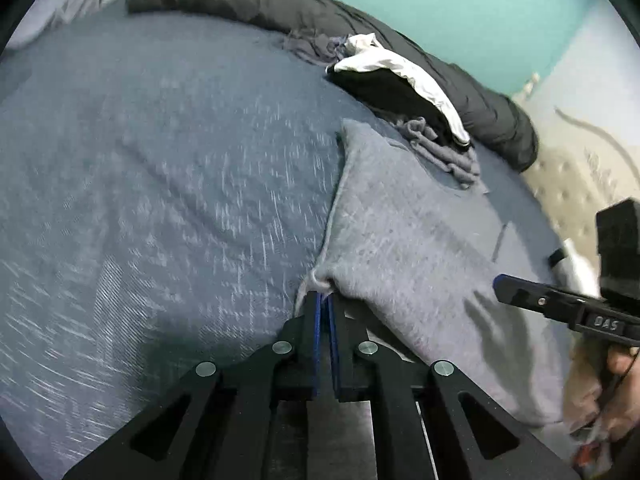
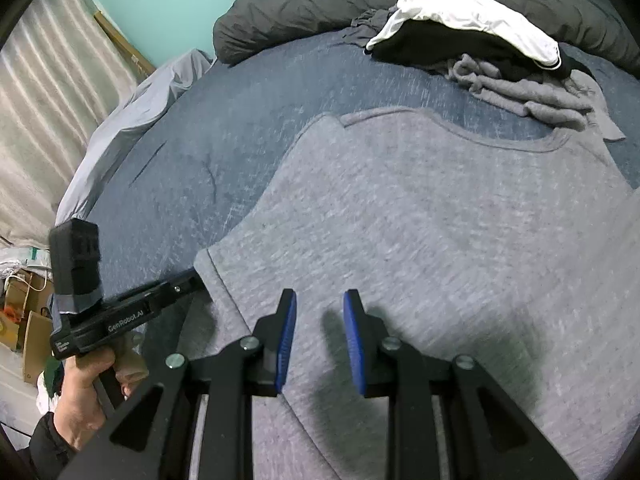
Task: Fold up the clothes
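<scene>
On the blue bed (image 2: 248, 128) a grey shirt (image 2: 420, 216) lies spread flat, collar toward the far side. The left gripper (image 1: 323, 300) is clenched on the shirt's near left corner, the cloth bunched at its tips. The right gripper (image 2: 319, 308) hovers over the shirt's near part, jaws apart, nothing between them. Far right, a clothes pile (image 2: 480, 52) rests against a dark duvet (image 2: 320, 4).
</scene>
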### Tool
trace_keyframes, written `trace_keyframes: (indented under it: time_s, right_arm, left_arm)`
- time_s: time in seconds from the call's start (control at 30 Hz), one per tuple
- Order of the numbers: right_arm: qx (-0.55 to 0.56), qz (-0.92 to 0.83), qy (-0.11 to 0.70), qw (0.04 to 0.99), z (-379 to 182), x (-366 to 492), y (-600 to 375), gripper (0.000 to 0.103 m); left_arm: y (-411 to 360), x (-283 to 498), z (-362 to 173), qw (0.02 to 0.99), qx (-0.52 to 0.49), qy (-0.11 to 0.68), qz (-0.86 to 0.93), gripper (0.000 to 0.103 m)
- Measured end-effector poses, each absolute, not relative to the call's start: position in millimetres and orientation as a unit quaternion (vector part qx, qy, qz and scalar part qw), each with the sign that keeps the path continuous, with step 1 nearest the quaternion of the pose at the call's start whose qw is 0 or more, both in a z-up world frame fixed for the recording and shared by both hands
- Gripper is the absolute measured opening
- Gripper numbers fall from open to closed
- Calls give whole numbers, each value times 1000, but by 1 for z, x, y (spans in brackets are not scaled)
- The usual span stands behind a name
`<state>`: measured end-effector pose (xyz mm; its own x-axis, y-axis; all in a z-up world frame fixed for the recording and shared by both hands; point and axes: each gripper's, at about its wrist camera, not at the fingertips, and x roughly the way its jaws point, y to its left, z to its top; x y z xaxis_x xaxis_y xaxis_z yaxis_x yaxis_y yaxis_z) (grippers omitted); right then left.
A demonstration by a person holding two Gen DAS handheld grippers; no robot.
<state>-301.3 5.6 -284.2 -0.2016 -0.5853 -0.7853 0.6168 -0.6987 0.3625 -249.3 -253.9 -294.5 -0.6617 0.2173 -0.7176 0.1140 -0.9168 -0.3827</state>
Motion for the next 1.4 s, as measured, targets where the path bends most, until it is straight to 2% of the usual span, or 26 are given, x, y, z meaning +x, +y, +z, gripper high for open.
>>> trace_keyframes:
  time_s: [0.43, 0.63, 0.73, 0.9, 0.93, 0.97, 1.0, 1.23, 1.4]
  right_arm:
    - [502, -777, 6, 380, -284, -303, 16, 24]
    - [507, -775, 1, 378, -290, -302, 17, 24]
    - [508, -774, -2, 378, -292, -303, 17, 24]
    - [511, -773, -2, 377, -293, -302, 17, 24]
    - [512, -772, -3, 376, -294, -302, 17, 24]
    - [512, -772, -4, 376, -294, -302, 17, 24]
    - [513, -772, -5, 375, -294, -302, 17, 24]
    - [512, -772, -4, 376, -293, -301, 18, 24]
    - [512, -773, -7, 374, -292, -303, 21, 24]
  left_arm:
    - [-251, -259, -297, 10, -413, -143, 899, 8]
    - [-249, -258, -296, 7, -414, -125, 902, 28]
    - [-252, -260, -301, 12, -417, -132, 899, 30]
    - [-250, -261, -303, 22, -413, -124, 902, 29]
    - [-250, -261, -303, 24, -412, -123, 903, 26]
    - [-250, -260, -303, 26, -411, -125, 903, 12]
    - [-250, -260, -302, 28, -409, -127, 903, 8]
    - [-266, -248, -280, 17, -356, -159, 921, 5]
    - [-285, -252, -302, 20, -373, -217, 902, 5]
